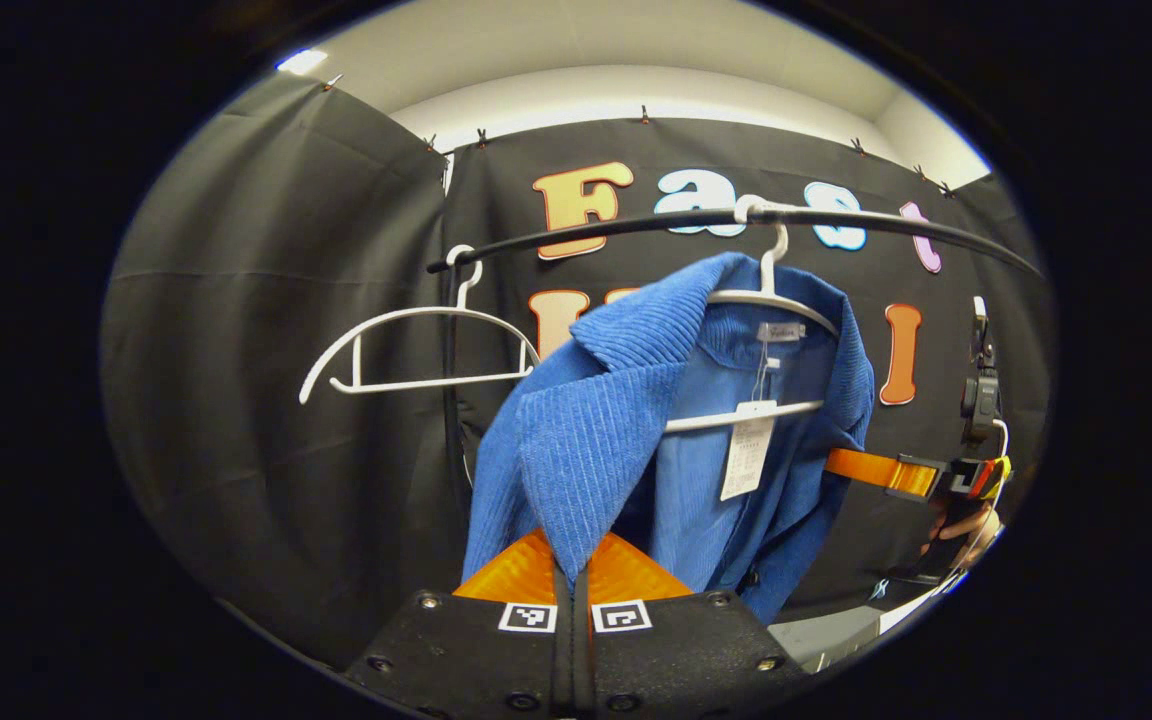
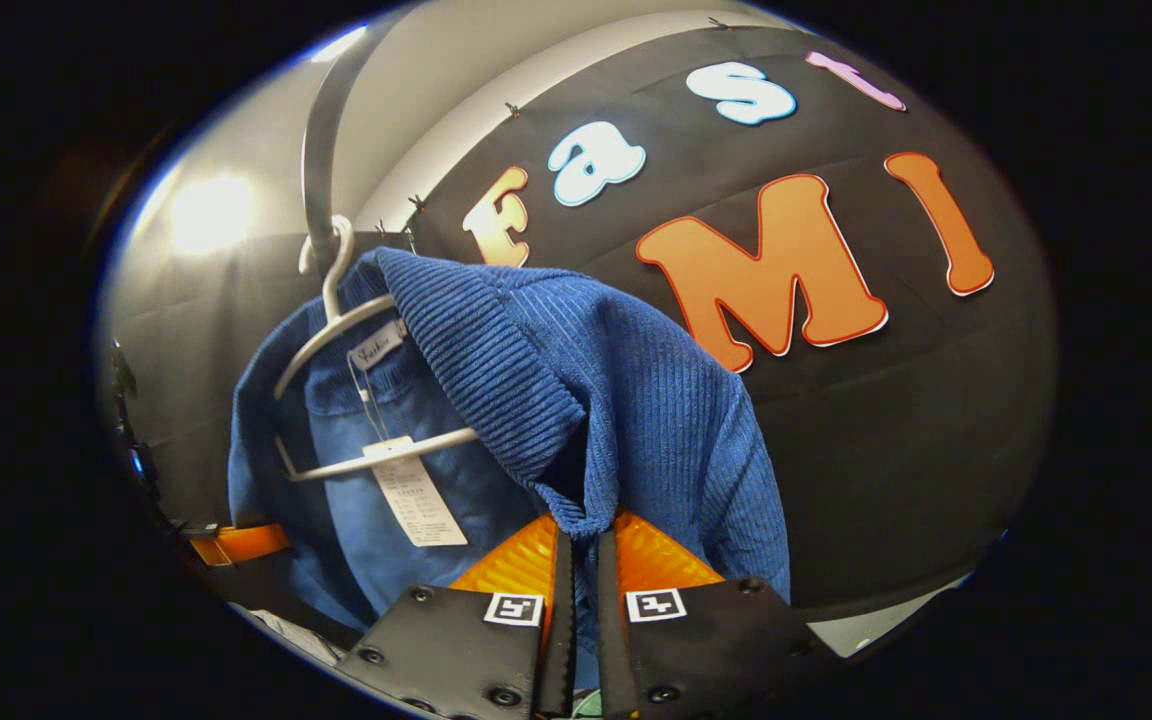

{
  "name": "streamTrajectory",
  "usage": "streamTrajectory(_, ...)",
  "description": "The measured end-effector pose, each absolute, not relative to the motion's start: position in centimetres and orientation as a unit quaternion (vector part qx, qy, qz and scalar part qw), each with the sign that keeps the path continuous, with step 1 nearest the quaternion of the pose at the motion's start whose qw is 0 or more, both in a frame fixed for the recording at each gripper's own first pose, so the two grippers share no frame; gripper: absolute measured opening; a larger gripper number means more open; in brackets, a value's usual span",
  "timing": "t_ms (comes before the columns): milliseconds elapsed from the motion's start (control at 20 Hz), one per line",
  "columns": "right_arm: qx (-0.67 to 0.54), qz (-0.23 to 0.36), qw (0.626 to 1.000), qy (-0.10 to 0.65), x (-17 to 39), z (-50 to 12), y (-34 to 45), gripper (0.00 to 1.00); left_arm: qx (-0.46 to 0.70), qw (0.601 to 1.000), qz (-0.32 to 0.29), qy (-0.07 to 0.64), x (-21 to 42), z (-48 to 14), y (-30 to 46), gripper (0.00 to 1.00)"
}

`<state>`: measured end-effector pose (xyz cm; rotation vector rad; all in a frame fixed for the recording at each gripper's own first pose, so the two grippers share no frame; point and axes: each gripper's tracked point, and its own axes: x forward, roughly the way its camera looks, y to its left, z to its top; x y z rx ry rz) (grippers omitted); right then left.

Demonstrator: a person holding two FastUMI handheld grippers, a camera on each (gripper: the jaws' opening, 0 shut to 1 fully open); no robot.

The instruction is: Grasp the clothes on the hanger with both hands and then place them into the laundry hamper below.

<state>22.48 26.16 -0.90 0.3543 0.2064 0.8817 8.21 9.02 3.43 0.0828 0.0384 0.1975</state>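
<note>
Both hand-held grippers pinch the blue jacket [image 1: 586, 430] lapels — left [image 1: 573, 575], right [image 2: 576, 550] — hanger [image 1: 771, 300] hooked above at frame top.

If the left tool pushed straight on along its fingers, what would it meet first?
The left tool is already shut on the blue jacket's lapel, so more jacket cloth comes first. Beyond that likely the jacket's hanger, though depth is unclear.

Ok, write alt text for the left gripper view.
The left gripper pinches the lapel of a blue corduroy jacket hanging on a white hanger from a black rail. An empty white hanger hangs beside it.
</note>
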Motion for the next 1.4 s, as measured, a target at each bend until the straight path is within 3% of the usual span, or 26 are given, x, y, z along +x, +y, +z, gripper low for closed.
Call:
streamTrajectory(450, 0.317, 0.509, 0.787, 0.147, 20.9, 3.5, 24.8, 0.17, 0.001, 0.995, 0.101, -0.02, 6.2, 10.4, 12.2, 0.0)
streamTrajectory(700, 0.403, 0.525, 0.736, 0.142, 21.5, 6.5, 23.6, 0.17, -0.008, 0.995, 0.09, -0.037, 6.5, 14.3, 13.7, 0.0)
streamTrajectory(1050, 0.478, 0.511, 0.706, 0.113, 23.7, 10.3, 21.7, 0.17, 0.049, 0.994, 0.085, -0.049, 8.0, 17.9, 17.3, 0.0)
streamTrajectory(1150, 0.484, 0.477, 0.726, 0.105, 25.7, 9.8, 21.4, 0.17, 0.059, 0.993, 0.088, -0.044, 8.8, 17.7, 18.5, 0.0)
streamTrajectory(1350, 0.496, 0.451, 0.734, 0.112, 27.6, 9.4, 20.7, 0.0, 0.032, 0.996, 0.073, -0.031, 10.1, 16.3, 19.8, 0.0)
streamTrajectory(1400, 0.499, 0.448, 0.734, 0.108, 28.1, 9.6, 20.5, 0.07, 0.032, 0.997, 0.071, -0.025, 10.5, 15.7, 20.5, 0.01)
